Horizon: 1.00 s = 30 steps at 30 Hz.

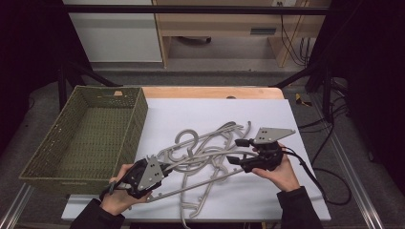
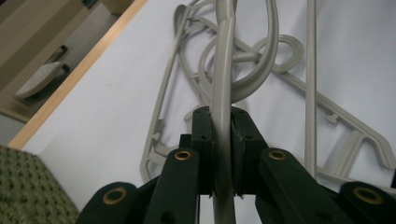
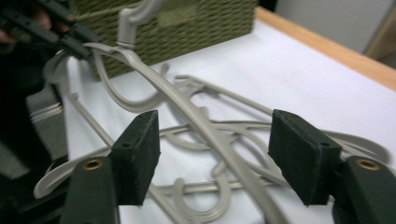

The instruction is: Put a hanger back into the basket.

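Several grey plastic hangers point(image 1: 205, 153) lie tangled on the white sheet point(image 1: 267, 119). My left gripper point(image 1: 167, 168) is at the pile's lower left, shut on the arm of one hanger point(image 2: 223, 70), and the pads point(image 2: 205, 140) press on it from both sides. That same hanger arm point(image 3: 187, 107) runs on between the jaws of my right gripper point(image 3: 215, 135), which stand wide apart without touching it. In the high view the right gripper point(image 1: 236, 150) is at the pile's right side. The left gripper point(image 3: 70, 35) shows far off, holding the hanger's other end near its hook.
A green woven basket point(image 1: 138, 119) stands at the left of the table, its wall point(image 3: 187, 23) close behind the pile. The wooden table edge point(image 1: 210, 92) runs along the back. Cables trail on the floor at the right.
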Tool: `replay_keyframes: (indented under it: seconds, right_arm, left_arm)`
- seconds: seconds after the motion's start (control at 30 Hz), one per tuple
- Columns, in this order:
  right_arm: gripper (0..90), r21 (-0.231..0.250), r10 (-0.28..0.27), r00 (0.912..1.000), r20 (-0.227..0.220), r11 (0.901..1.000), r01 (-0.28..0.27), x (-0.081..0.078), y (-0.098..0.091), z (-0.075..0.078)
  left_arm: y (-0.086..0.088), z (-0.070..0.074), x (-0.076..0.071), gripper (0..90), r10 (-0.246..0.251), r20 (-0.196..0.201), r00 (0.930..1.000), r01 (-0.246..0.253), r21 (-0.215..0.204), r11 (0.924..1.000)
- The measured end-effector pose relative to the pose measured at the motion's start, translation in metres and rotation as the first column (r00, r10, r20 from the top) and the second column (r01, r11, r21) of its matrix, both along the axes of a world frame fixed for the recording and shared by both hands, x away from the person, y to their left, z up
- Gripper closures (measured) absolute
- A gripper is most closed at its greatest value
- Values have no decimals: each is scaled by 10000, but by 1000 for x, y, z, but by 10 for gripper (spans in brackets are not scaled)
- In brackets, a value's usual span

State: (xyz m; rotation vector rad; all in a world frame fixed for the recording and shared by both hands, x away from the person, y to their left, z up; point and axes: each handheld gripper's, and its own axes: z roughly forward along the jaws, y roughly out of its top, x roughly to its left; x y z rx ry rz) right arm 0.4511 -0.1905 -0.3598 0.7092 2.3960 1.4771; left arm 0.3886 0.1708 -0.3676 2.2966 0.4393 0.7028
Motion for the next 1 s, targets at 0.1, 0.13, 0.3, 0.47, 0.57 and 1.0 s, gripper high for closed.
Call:
replay_keyframes:
  seconds: [0.1,0.13,0.3,0.47,0.57,1.0]
  right_arm:
    - [231,122,-511,9983,268,9986,508,1,-6,1]
    - [179,323,-1117,9923,534,9934,1101,0,-14,2]
    - [134,819,-2033,9771,622,9768,1980,-1,-27,5]
    - [80,1235,-2825,9580,492,9535,2748,-2,-44,5]
    - [79,1252,-3070,9502,541,9461,2986,-4,-50,4]
    - [59,1658,-3753,9260,403,9165,3642,-7,-62,2]
  left_arm:
    - [4,2,2,817,317,-23,9995,-317,-296,9991]
    - [8,6,3,817,626,-43,9980,-627,-591,9963]
    - [15,11,5,816,1150,-11,9934,-1146,-944,9889]
    - [28,21,9,816,1848,-70,9828,-1838,-1470,9719]
    - [34,29,12,817,2058,-14,9786,-2033,-1649,9651]
    - [78,81,38,816,2981,608,9526,-2755,-2432,9300]
